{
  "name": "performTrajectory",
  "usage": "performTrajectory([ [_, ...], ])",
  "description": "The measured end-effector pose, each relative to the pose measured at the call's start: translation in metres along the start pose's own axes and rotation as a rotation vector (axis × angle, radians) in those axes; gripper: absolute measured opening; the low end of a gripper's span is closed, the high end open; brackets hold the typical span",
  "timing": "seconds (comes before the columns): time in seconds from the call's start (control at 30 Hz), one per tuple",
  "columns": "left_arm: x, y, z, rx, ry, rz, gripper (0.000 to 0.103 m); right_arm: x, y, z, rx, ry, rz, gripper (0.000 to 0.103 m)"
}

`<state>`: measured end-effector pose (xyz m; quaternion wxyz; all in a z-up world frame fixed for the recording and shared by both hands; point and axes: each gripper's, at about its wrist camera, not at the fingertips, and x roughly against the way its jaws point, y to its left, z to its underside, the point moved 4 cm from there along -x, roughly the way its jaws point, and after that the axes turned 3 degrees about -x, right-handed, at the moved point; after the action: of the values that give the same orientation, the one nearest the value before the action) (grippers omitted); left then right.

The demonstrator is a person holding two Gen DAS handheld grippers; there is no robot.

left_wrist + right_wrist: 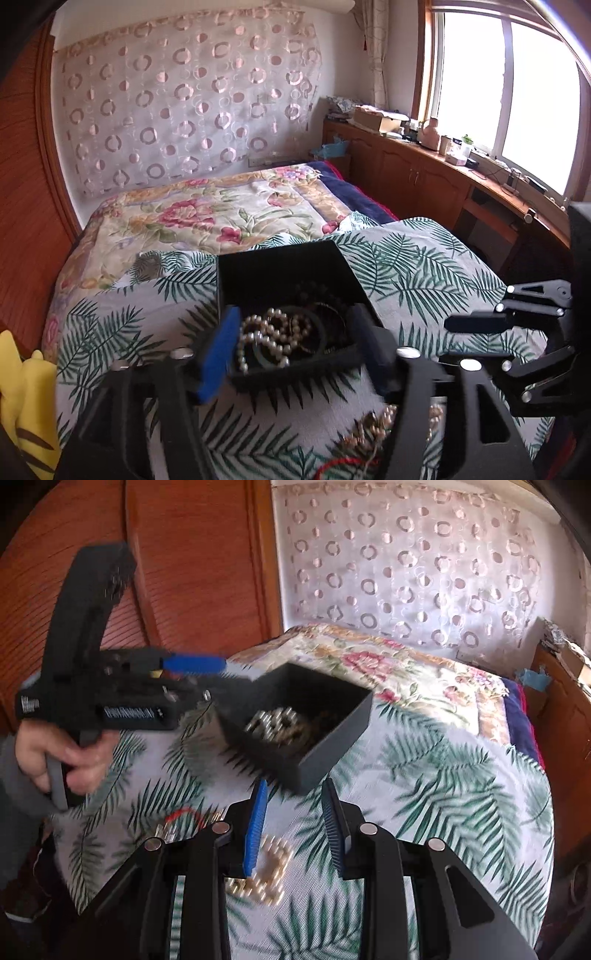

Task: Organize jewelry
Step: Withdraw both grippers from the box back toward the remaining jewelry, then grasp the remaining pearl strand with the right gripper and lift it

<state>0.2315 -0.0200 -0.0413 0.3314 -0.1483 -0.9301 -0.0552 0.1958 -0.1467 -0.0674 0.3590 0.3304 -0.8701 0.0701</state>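
Note:
A black open box [284, 273] sits on the palm-leaf cloth on the bed and holds a pearl necklace [262, 336] and dark bangles [314, 325]. My left gripper [295, 343] is open, its blue fingers either side of the box's near end, over the pearls. It also shows in the right wrist view [207, 668] at the box's [332, 731] left edge. My right gripper [295, 823] is open and empty, above loose pearl beads [266, 871] on the cloth. A red cord with gold jewelry [184, 819] lies to the left.
A floral quilt [207, 214] covers the bed beyond. A wooden headboard [22, 184] is on the left, wooden cabinets [417, 173] under the window on the right. A yellow plush [26, 402] lies at the left edge.

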Motion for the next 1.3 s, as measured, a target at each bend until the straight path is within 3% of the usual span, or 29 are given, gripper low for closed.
performTrajectory([
  [0.2,0.029,0.001,0.026,0.022,-0.044,-0.017,0.093,-0.002,0.016,0.033,0.046,0.049,-0.001,0.033],
  [0.4,0.049,-0.002,0.061,0.055,-0.049,-0.02,0.094,-0.015,0.01,0.05,0.05,0.117,0.02,0.02],
  [0.5,0.054,-0.003,0.08,0.056,-0.04,-0.058,0.095,-0.019,0.006,0.052,0.042,0.134,0.023,0.019],
  [0.7,0.061,-0.009,0.107,0.067,-0.023,-0.061,0.095,-0.028,0.008,0.055,0.05,0.167,0.028,0.018],
  [1.3,0.062,-0.018,0.128,0.091,0.012,-0.034,0.095,-0.032,-0.005,0.059,0.044,0.211,0.082,0.013],
])
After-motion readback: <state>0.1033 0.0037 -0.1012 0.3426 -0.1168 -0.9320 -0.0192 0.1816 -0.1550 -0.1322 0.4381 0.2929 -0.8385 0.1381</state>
